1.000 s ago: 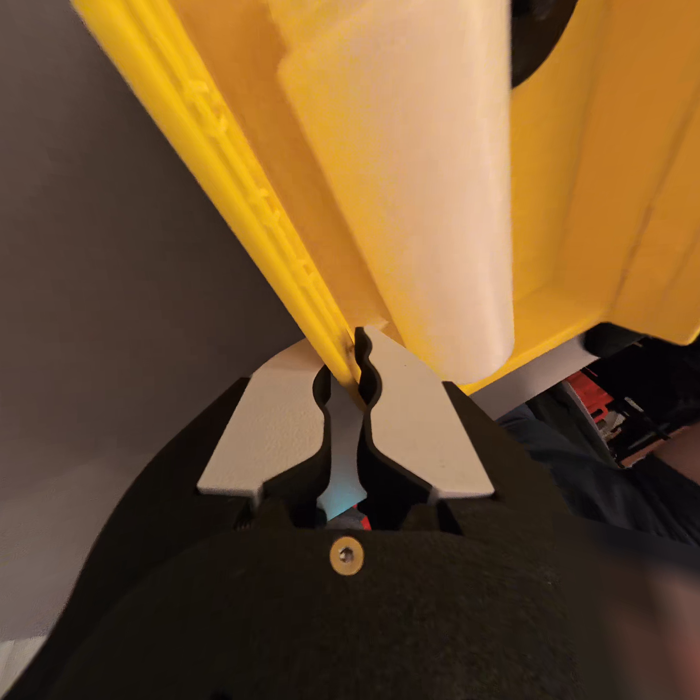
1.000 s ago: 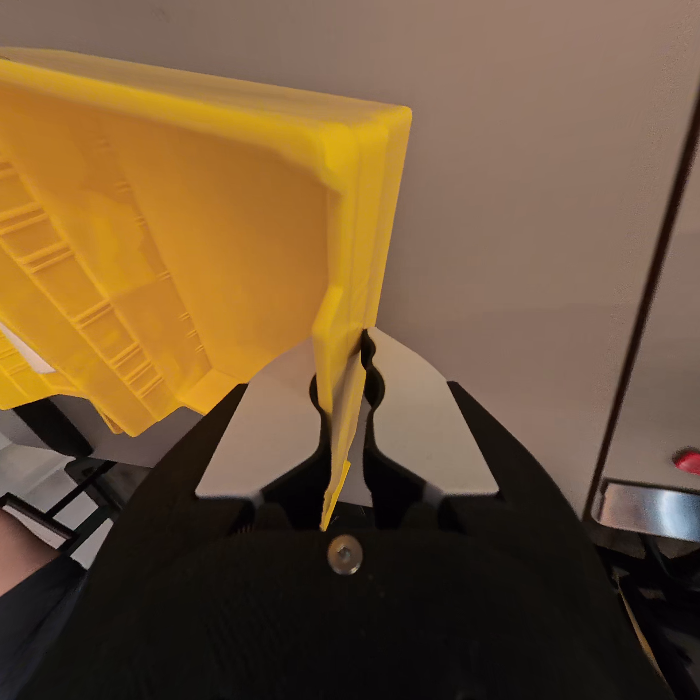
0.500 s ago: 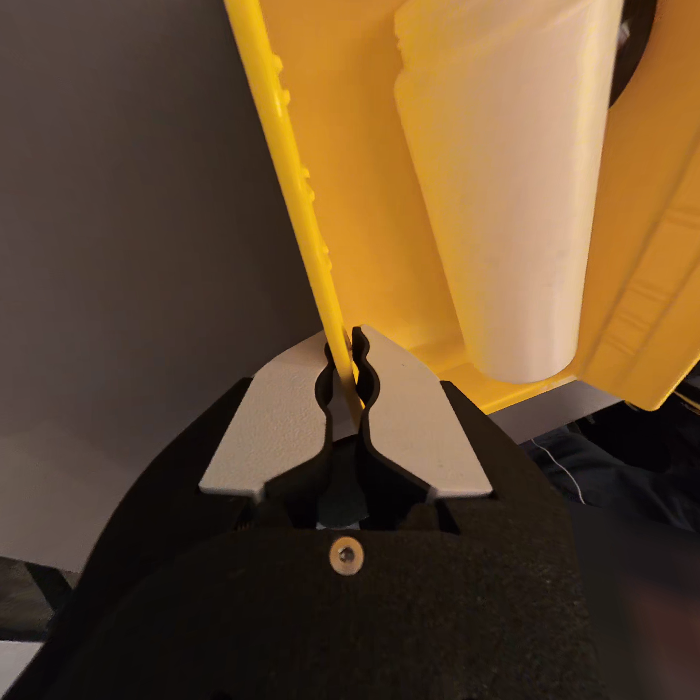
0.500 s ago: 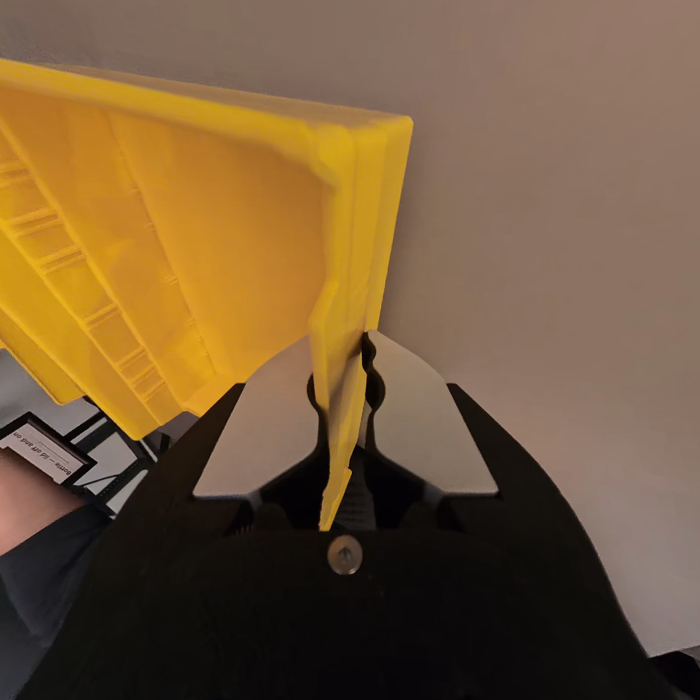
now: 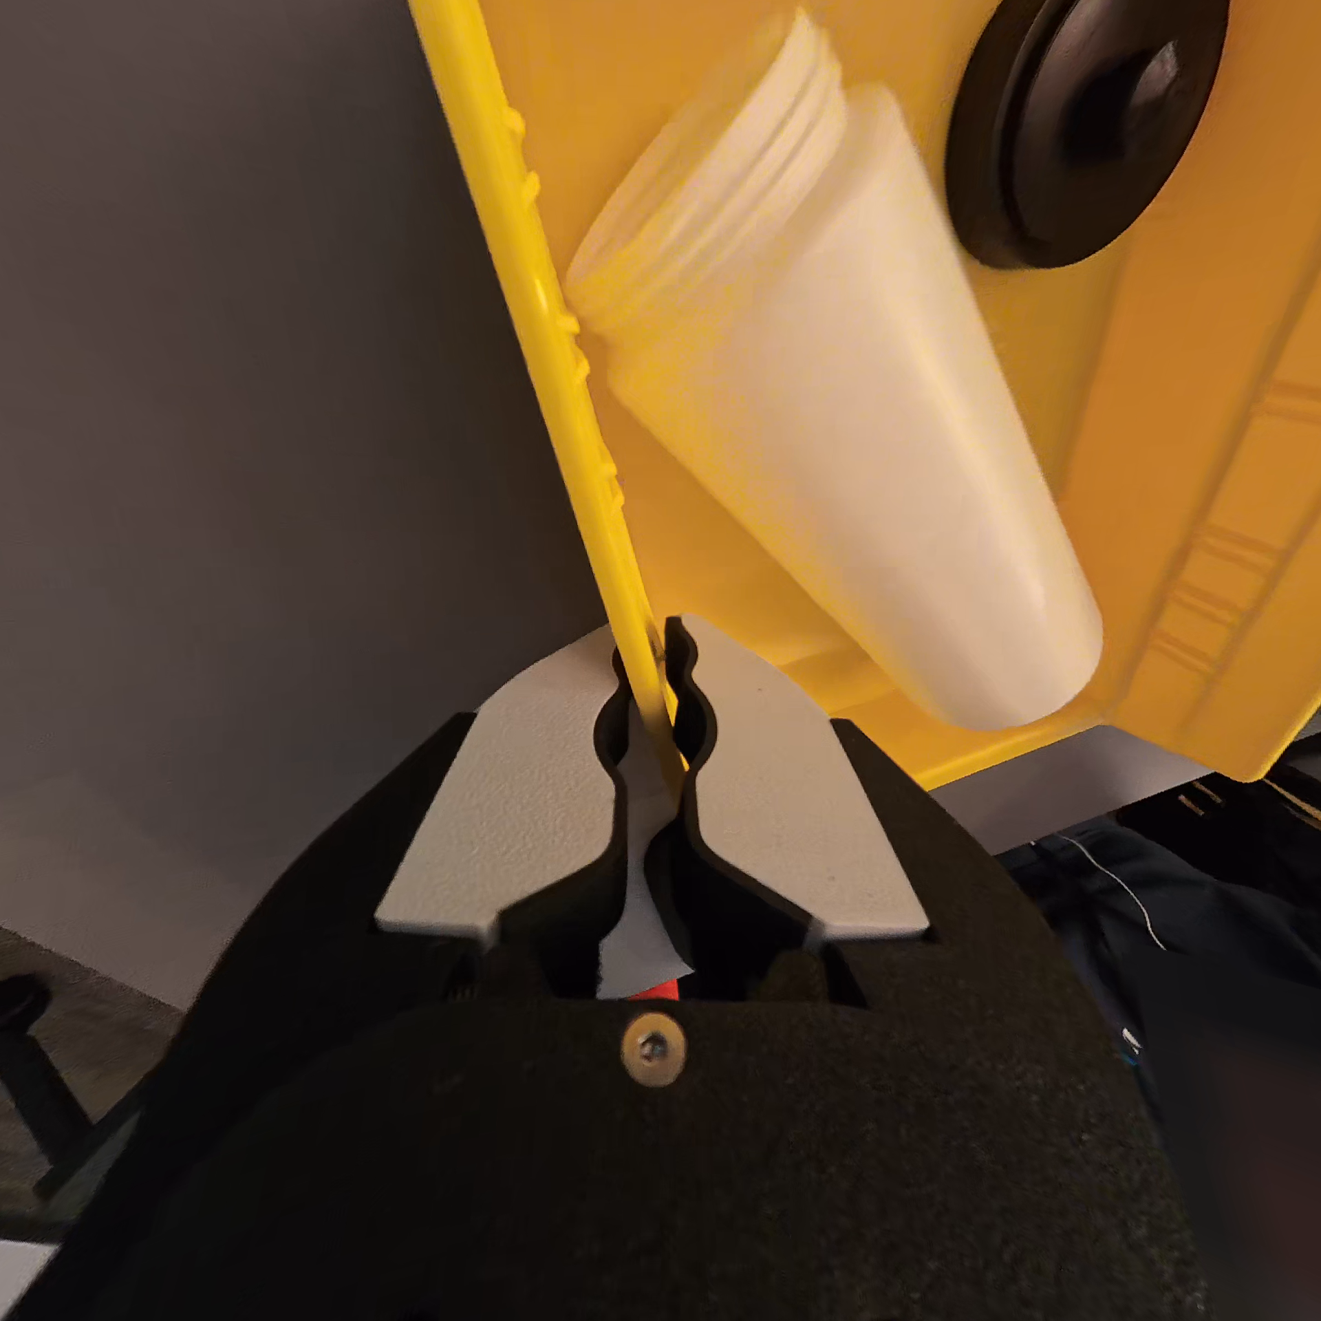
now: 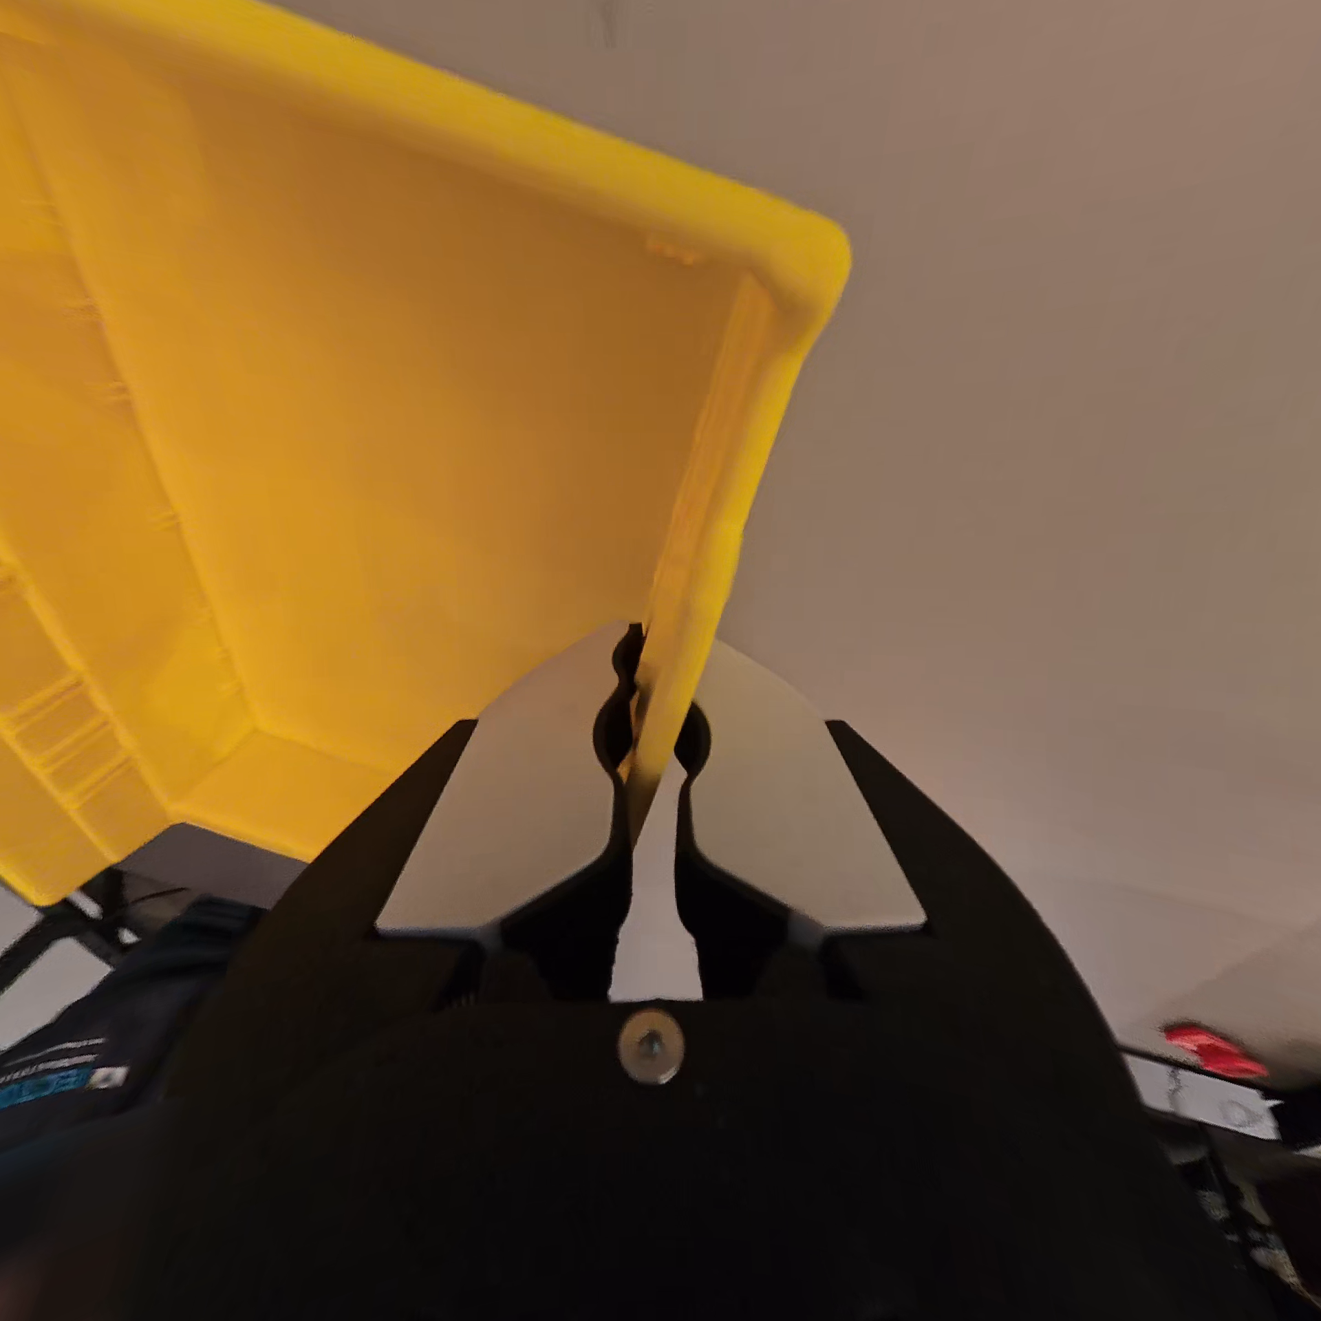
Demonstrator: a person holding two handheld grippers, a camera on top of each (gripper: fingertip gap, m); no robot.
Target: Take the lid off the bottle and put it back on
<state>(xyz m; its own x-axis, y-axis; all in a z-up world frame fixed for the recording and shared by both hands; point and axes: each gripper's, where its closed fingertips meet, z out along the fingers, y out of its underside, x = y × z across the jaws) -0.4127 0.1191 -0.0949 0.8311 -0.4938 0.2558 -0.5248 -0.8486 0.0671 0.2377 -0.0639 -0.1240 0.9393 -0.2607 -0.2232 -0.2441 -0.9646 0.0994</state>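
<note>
A yellow plastic bin (image 5: 893, 143) is held up and tilted between both grippers. My left gripper (image 5: 654, 643) is shut on the bin's left wall rim. My right gripper (image 6: 661, 643) is shut on the bin's right wall rim (image 6: 715, 500). Inside the bin, in the left wrist view, a white bottle (image 5: 822, 457) lies on its side with its threaded open neck at the upper left, blurred. A black round lid (image 5: 1079, 136) lies apart from it at the upper right. The right wrist view shows only the bin's bare inside (image 6: 357, 429).
A plain pale wall (image 6: 1036, 429) fills the background of both views. A person's dark clothing (image 5: 1179, 965) shows at the lower right of the left wrist view. A red object (image 6: 1208, 1058) sits at the lower right of the right wrist view.
The bin has tilted and turned between the grippers. The white bottle has slid and rolled inside it, its threaded neck and the black lid coming into the left wrist view. Both grips hold.
</note>
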